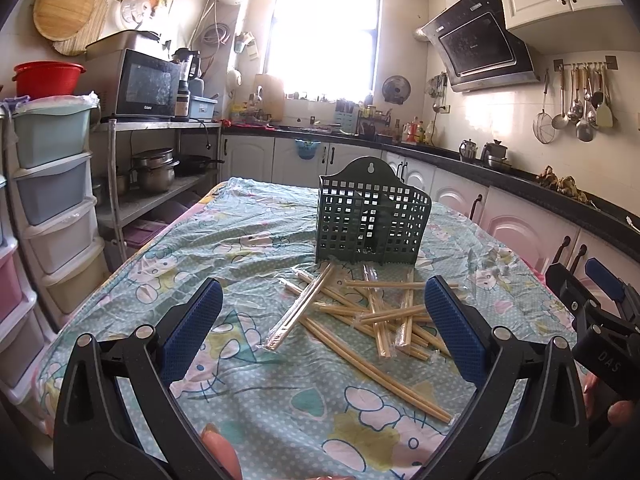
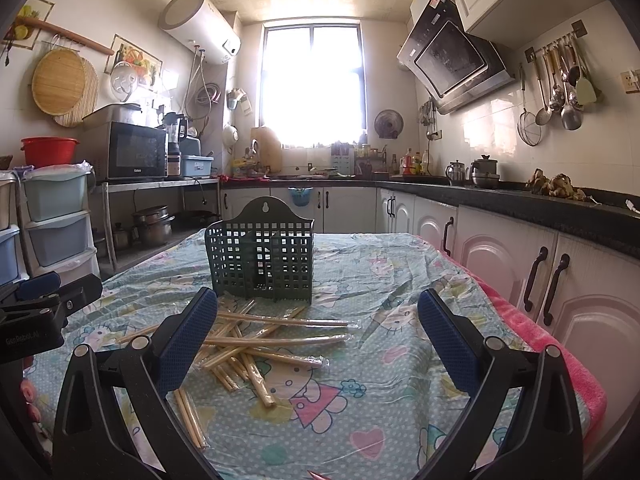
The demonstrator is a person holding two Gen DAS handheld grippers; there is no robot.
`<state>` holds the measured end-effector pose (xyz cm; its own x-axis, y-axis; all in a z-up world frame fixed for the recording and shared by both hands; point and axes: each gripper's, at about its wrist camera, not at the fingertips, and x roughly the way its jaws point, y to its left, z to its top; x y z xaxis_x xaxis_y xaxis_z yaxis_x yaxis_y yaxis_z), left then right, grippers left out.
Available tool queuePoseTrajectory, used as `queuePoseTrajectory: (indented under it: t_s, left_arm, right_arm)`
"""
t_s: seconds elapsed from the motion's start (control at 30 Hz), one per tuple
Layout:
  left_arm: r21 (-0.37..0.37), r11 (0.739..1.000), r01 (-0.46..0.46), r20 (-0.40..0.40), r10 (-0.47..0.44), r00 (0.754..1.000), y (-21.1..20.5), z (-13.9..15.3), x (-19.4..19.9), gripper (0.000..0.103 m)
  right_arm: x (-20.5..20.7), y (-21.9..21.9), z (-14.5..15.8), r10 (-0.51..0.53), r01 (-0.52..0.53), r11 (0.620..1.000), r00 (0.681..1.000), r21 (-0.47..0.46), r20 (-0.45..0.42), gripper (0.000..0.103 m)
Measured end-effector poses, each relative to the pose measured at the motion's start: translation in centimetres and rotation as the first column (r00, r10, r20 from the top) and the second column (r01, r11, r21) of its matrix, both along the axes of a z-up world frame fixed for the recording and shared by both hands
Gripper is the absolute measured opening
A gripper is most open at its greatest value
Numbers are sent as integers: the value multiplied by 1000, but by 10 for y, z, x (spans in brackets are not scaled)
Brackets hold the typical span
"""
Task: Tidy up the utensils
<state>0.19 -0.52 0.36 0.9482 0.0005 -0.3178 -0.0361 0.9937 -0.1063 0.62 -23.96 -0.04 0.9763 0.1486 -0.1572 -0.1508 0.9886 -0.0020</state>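
Left gripper (image 1: 324,312): your jaws are spread wide with nothing between the blue pads (image 1: 192,330); it hangs above the tablecloth.
Right gripper (image 2: 312,320): your jaws are likewise wide apart and empty; in the left wrist view it shows at 3 o'clock.
Chopsticks (image 1: 360,312): a loose, crisscrossed heap of wrapped pairs lying flat on the cloth. From your left gripper they sit at 1 o'clock, reaching past the right pad; from your right gripper they sit at 10 o'clock, partly behind the left pad.
Utensil holder (image 1: 372,216): a dark green lattice basket with dividers, standing upright just beyond the heap, at 12 o'clock in your left view and 11 o'clock in your right. A few stick ends touch its base.
Tablecloth (image 2: 400,380): light blue cartoon print under wrinkled clear plastic.
Counter (image 2: 520,200): dark top at 2 o'clock, well apart from the heap.
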Motion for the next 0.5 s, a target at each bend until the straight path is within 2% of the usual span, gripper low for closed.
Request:
queuePoseTrajectory:
  t_s: [0.5]
  left_arm:
    - [0,1000,1,3,-1,1000,2,2,-2,93]
  right_arm:
    - [1,0,1,1,-1,1000,1000,0,-5,97]
